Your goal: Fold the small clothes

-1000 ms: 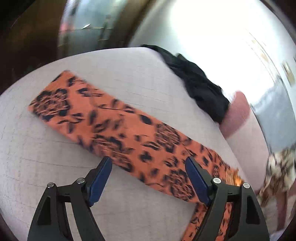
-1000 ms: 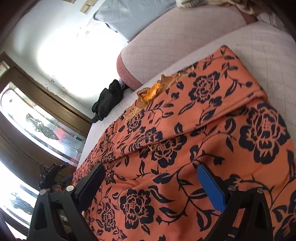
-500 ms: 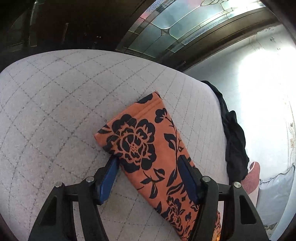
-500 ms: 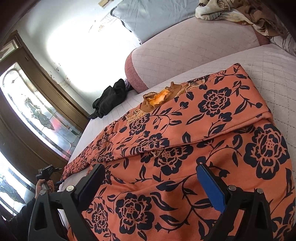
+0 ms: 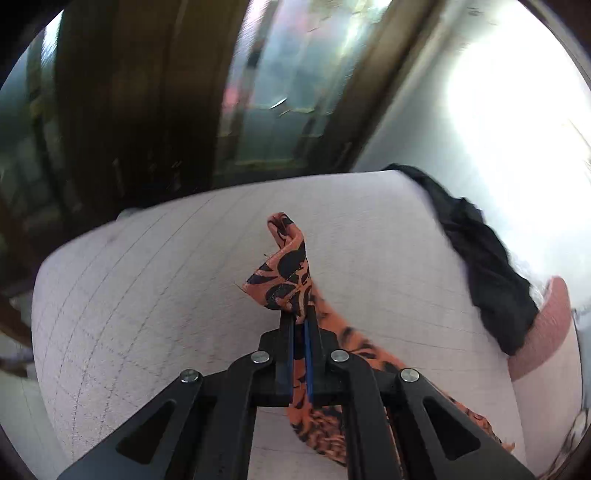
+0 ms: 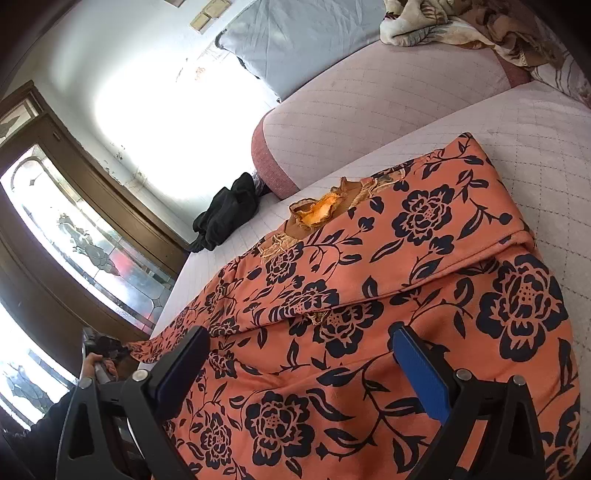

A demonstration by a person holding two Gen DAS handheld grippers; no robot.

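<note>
An orange garment with black flowers (image 6: 369, 302) lies spread on the pale quilted bed (image 6: 535, 122), its neckline with orange lining facing the far side. My left gripper (image 5: 299, 321) is shut on the end of the garment's long sleeve (image 5: 288, 273) and holds it lifted above the bed. That gripper also shows far left in the right wrist view (image 6: 107, 347), with the sleeve stretched to it. My right gripper (image 6: 299, 365) is open, low over the garment's body, holding nothing.
A black garment (image 5: 484, 266) lies crumpled at the bed's far edge, also seen in the right wrist view (image 6: 225, 218). A pink bolster (image 6: 369, 110), a grey pillow (image 6: 314, 33) and a patterned blanket (image 6: 480, 29) lie at the head. A wooden glazed door (image 5: 258, 92) stands beyond the bed.
My left gripper has closed on the sleeve end and lifted it off the bed. My right gripper has stayed open over the garment, barely moving.
</note>
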